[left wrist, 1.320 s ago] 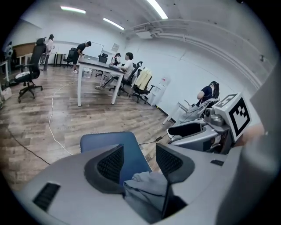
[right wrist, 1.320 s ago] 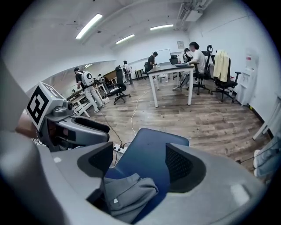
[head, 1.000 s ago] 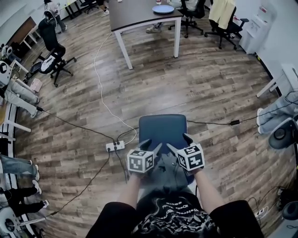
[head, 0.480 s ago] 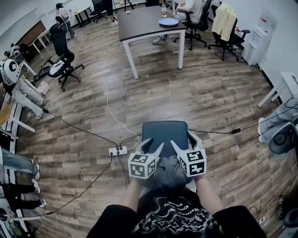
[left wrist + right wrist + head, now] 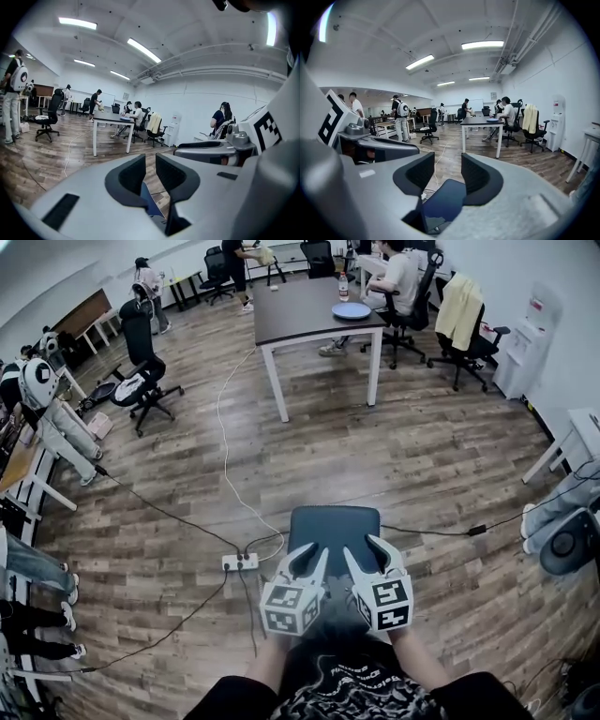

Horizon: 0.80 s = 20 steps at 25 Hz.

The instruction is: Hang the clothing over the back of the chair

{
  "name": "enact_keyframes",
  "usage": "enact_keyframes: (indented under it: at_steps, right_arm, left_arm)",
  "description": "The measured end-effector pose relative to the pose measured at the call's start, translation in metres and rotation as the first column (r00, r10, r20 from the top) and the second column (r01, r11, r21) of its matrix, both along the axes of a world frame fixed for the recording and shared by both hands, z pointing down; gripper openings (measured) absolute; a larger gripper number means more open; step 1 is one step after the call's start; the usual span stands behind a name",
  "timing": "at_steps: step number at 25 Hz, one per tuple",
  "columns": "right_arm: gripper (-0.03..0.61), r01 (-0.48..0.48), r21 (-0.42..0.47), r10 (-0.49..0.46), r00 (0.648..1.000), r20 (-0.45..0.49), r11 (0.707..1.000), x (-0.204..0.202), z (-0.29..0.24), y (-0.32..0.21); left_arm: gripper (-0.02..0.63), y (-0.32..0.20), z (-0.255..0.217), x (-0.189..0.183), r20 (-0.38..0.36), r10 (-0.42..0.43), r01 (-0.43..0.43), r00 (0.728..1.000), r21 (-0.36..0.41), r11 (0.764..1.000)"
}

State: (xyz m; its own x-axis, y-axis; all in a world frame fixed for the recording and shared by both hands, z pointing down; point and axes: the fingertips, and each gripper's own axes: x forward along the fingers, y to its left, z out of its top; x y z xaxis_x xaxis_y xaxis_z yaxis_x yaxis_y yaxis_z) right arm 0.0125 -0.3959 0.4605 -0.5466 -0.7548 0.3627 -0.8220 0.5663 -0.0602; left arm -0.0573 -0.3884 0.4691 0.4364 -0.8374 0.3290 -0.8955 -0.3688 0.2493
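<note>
- Left gripper (image 5: 150, 165): jaws closing, only a narrow gap left, nothing between them.
- Right gripper (image 5: 447, 165): jaws closing, with a wider, empty gap.
- Both hover side by side above the near edge of the blue chair (image 5: 335, 524).
- The grey clothing (image 5: 335, 622) shows dimly beneath them, in neither grip.

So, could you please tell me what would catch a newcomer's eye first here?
The left gripper and right gripper hover side by side over the blue chair at bottom centre, jaws closing with nothing between them. Beyond, a white cable snakes across the wooden floor towards a dark table.
</note>
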Motion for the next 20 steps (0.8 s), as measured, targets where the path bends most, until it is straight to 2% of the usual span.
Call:
enact_keyframes:
  at_steps: [3,5,9,12,15,20]
  right_arm:
    - [0.139,-0.002,0.033,0.002,1.000,0.006,0.999,-0.006,0.001,0.010]
    - [0.075,0.001,0.060,-0.002,1.000,0.016,0.998,-0.013,0.001,0.014]
    - [0.011,0.010,0.060,-0.009,1.000,-0.015,0.998,-0.016,0.011,0.023]
    - [0.005,-0.002,0.044,0.003,0.999,-0.032,0.999,-0.013,0.022,0.026]
    - [0.005,-0.014,0.023,0.015,1.000,-0.027,1.000,-0.014,0.030,0.030]
    - [0.005,-0.010,0.047,0.010,1.000,-0.015,0.999,-0.016,0.031,0.036]
  left_arm:
    - [0.050,0.006,0.000,0.001,-0.003,-0.027,0.027,1.000,0.010,1.000]
    - [0.037,0.008,0.002,0.001,-0.006,-0.045,0.045,0.999,0.009,0.999]
    - [0.028,0.015,0.007,0.004,-0.003,-0.086,0.086,0.996,0.028,0.996]
    - [0.028,0.019,0.009,0.006,-0.015,-0.112,0.112,0.994,0.050,0.992]
    - [0.026,0.026,0.013,0.013,-0.010,-0.079,0.080,0.997,0.057,0.995]
    - [0.026,0.032,0.027,0.021,0.029,-0.088,0.087,0.996,0.046,0.995]
